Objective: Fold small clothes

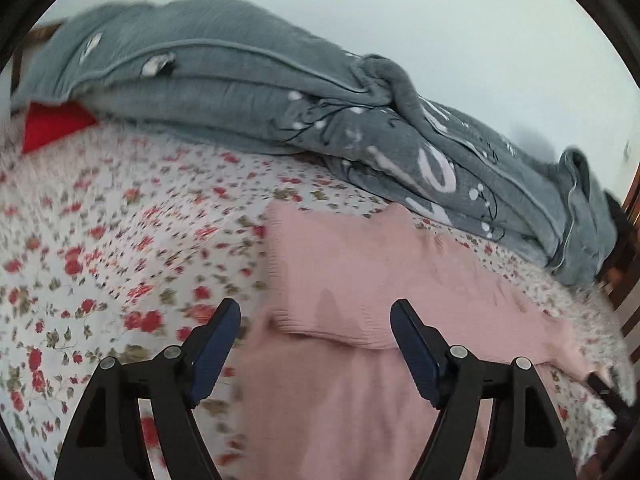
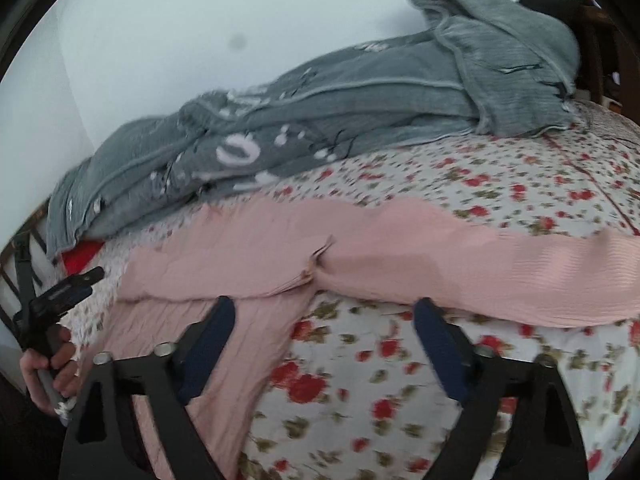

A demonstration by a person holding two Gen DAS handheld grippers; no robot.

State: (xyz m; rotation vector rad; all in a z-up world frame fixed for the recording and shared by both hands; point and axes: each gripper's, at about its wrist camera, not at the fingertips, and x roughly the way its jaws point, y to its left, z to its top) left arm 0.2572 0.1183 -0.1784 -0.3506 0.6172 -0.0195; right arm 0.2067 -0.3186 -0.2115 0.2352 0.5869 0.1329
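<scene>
My left hand-held gripper (image 1: pixel 316 322) hangs over the pink garment (image 1: pixel 360 280) with its jaws well apart and nothing between the pads; the cloth lies under and ahead of the gap, not pinched. Just in front of these fingertips a folded-over band of the garment ends in a thick edge that runs crosswise to the way I point, from the left finger toward the right one. My right hand-held gripper (image 2: pixel 324 320) is also parted, a little less wide by my reading, and holds nothing: below its gap is bare flowered bedspread (image 2: pixel 360 380), with one leg of the garment passing under its left finger and the long pink band just beyond both fingertips. From this side the garment's long axis stretches left to right across my view, and a small notch where two layers meet sits slightly left of the midline, just ahead. In the right wrist view my left hand (image 2: pixel 48 368) and its tool sit at the far left end of that band. So I judge the left hand-held gripper nearer a graspable edge, while the right has to reach forward onto the band. The grey blanket (image 1: pixel 280 92) is heaped well beyond the garment, along the far side of the bed, out of the way.
</scene>
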